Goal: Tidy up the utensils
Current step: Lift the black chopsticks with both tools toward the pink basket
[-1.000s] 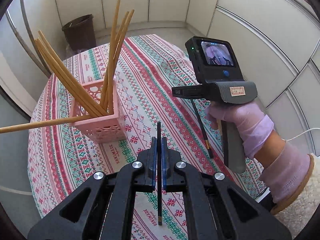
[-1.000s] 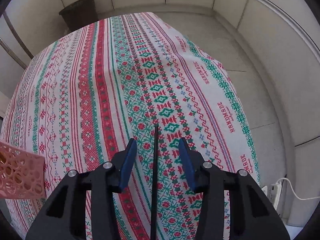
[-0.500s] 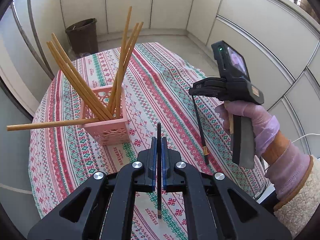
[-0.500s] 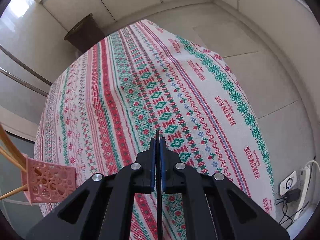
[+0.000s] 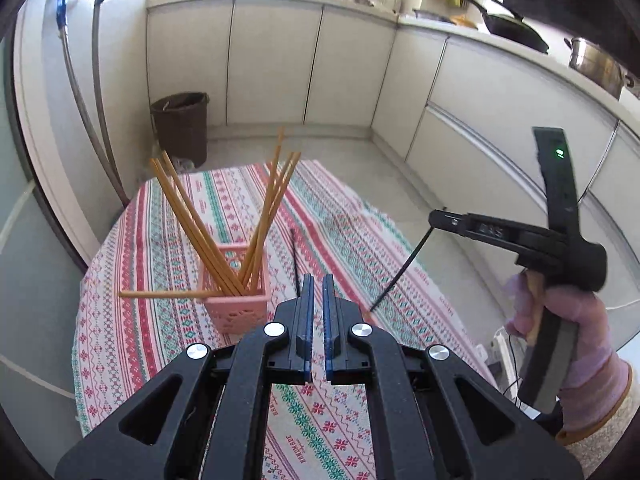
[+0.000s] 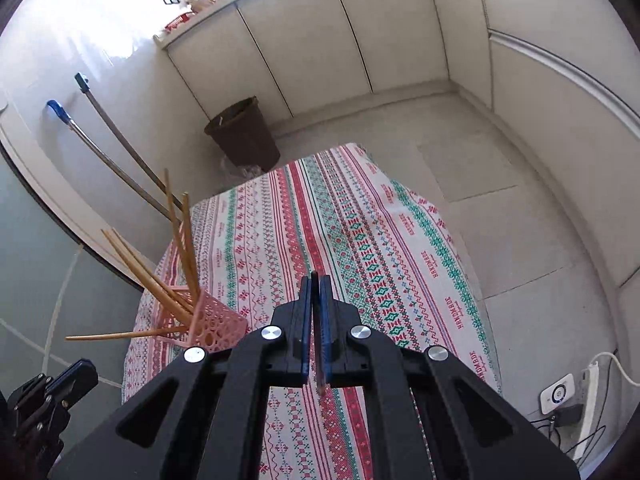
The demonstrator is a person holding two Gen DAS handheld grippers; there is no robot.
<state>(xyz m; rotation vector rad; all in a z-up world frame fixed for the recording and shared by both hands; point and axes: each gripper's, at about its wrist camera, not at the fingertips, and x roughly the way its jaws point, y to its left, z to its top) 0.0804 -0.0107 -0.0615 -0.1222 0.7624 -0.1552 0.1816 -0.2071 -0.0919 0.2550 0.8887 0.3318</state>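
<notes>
A pink lattice basket [image 5: 234, 306] stands on the patterned tablecloth [image 5: 340, 224] and holds several wooden chopsticks [image 5: 260, 216]; it also shows in the right wrist view [image 6: 212, 330]. My left gripper [image 5: 316, 288] hangs above the table, its jaws slightly parted. A black chopstick [image 5: 295, 258] pokes up beside its left pad; I cannot tell if it is gripped. My right gripper [image 6: 315, 284] is shut on another black chopstick [image 6: 319, 360], which hangs down from it in the left wrist view [image 5: 400, 270].
A dark waste bin [image 5: 182, 124] stands on the floor behind the table. Two long handles [image 5: 94, 92] lean on the left wall. Cabinets line the back and right. A power strip [image 6: 576, 396] lies on the floor at right.
Both grippers have risen well above the table and tilted up. The left jaws have parted slightly, and its black chopstick now sits at the left pad. The right gripper closed on its chopstick and lifted it.
</notes>
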